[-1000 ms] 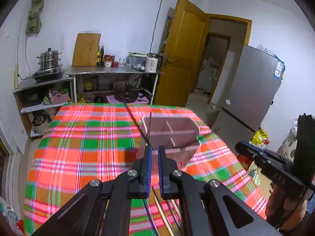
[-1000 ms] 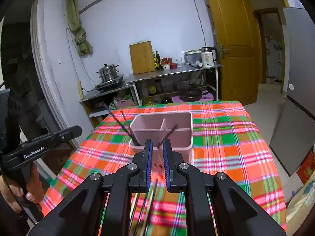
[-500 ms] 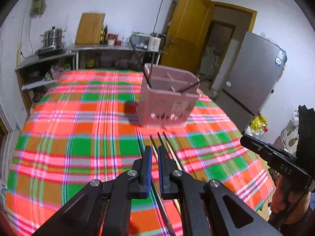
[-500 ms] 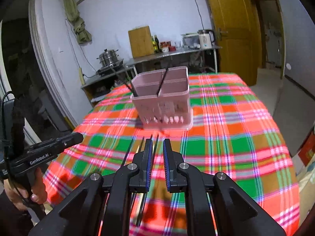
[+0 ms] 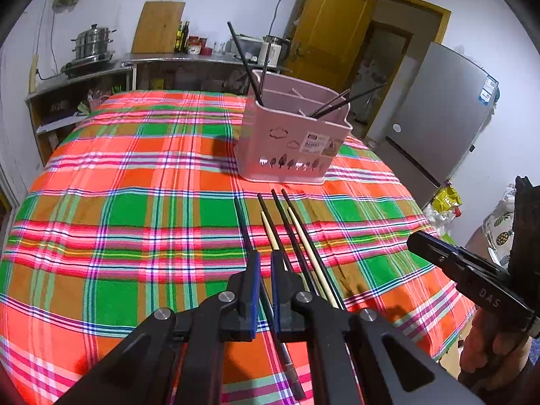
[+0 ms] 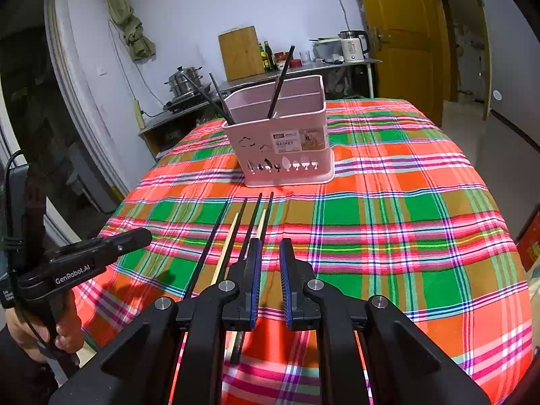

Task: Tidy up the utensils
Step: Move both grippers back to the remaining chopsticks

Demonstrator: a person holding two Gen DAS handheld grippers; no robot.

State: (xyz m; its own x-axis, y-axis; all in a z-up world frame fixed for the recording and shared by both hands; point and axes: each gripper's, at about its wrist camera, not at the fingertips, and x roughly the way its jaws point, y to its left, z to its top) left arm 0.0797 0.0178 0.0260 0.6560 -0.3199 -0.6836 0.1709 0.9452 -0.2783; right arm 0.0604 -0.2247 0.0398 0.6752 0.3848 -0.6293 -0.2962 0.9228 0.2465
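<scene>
Black and pale wooden chopsticks (image 5: 287, 233), loose on plaid cloth, long axes toward pink plastic divided holder (image 5: 290, 135); directly beneath left gripper (image 5: 265, 263), jaws together, empty; right gripper (image 6: 270, 253) beside, narrowly parted.

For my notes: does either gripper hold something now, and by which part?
Nothing is held: left gripper and right gripper hover above black and pale wooden chopsticks.
</scene>
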